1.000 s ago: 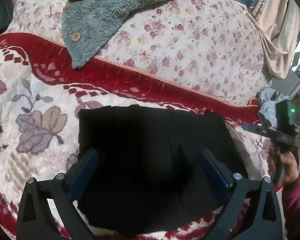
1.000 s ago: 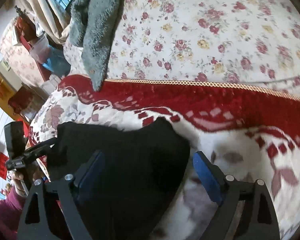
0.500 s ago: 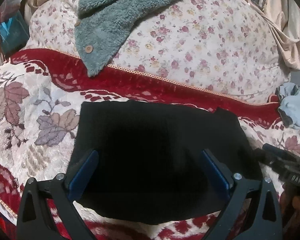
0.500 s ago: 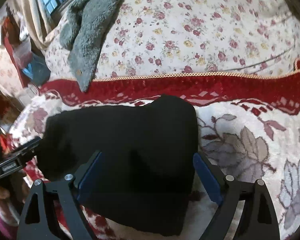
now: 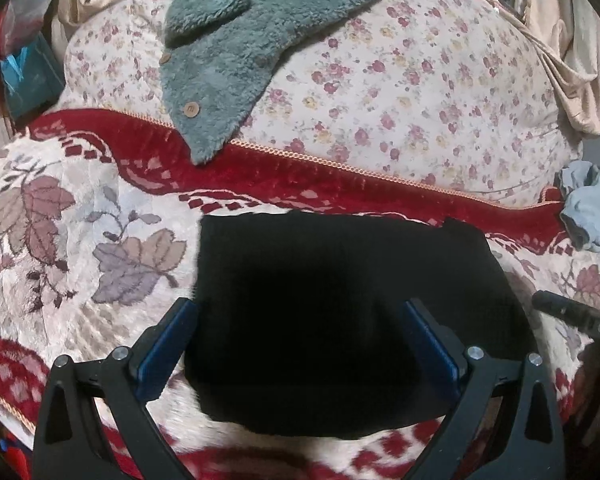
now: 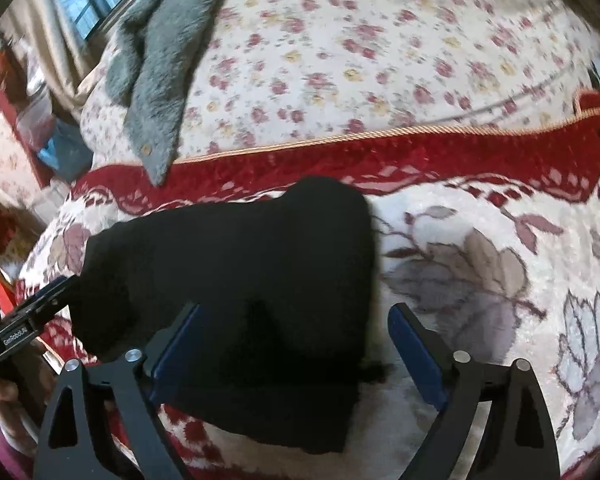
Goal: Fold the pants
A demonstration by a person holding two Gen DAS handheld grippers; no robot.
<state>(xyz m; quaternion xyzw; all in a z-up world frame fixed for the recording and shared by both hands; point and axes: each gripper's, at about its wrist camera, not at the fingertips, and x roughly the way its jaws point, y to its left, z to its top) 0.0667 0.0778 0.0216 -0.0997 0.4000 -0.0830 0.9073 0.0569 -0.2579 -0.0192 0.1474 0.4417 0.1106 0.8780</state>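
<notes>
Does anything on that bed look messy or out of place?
Mostly tidy. The black pants lie folded flat on the red blanket. One far corner bulges up unevenly, and a grey fleece sprawls over the floral quilt behind.

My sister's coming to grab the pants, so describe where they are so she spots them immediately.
On the bed, find the leaf-patterned blanket with its red border, in front of the flowered quilt. The pants lie on it folded into a flat rectangle. They are plain black, unlike the fuzzy grey-green garment draped higher up.
</notes>
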